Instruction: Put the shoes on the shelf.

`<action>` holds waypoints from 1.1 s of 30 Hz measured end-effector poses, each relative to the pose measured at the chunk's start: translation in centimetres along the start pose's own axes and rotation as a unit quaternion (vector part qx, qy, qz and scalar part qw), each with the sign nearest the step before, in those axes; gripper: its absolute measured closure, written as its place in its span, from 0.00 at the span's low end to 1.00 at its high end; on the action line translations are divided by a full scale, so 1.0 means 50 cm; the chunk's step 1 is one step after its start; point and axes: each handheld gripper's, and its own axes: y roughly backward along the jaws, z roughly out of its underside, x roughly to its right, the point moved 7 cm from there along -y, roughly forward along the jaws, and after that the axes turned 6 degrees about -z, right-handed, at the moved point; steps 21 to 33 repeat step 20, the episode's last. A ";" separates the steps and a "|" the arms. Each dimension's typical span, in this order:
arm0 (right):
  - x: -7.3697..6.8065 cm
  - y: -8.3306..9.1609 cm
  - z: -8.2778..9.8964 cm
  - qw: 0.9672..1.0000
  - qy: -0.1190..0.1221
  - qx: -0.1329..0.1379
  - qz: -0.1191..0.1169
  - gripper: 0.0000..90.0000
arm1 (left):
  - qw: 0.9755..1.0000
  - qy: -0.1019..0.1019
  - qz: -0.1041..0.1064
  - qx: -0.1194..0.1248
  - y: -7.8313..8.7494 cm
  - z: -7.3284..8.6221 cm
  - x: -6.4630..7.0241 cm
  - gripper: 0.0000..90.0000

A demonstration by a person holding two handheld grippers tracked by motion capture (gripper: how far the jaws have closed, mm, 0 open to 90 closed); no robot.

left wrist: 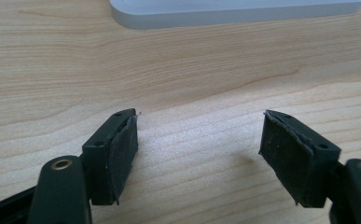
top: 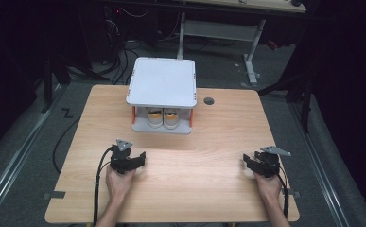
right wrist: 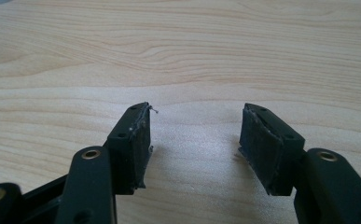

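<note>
On the wooden table (top: 180, 189), the left gripper (top: 140, 158) sits at about eight o'clock from the table's middle, held in the person's left hand (top: 119, 182), its jaws spread wide over bare wood with nothing between them, and in its own view the black pads (left wrist: 122, 149) stand well apart. At twelve o'clock, near the far edge, stands a white two-tier rack (top: 161, 82) with a pair of white-and-yellow shoes (top: 163, 117) on its lower shelf, well apart from both grippers. At about four o'clock the right gripper (top: 248, 161), in the right hand (top: 269, 185), is likewise spread and empty above the tabletop.
</note>
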 end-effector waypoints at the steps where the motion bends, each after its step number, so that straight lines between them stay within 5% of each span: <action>1: 0.000 0.000 0.001 1.000 0.000 -0.003 0.001 0.47 | 1.000 -0.001 -0.002 0.000 -0.001 -0.001 0.000 0.31; 7: -0.004 -0.004 0.005 0.999 0.027 -0.020 0.015 0.46 | 0.999 -0.034 -0.032 -0.010 -0.005 0.000 0.006 0.31; 33: -0.005 -0.004 0.005 0.999 0.028 -0.021 0.017 0.45 | 0.999 -0.033 -0.029 -0.009 -0.006 0.000 0.008 0.30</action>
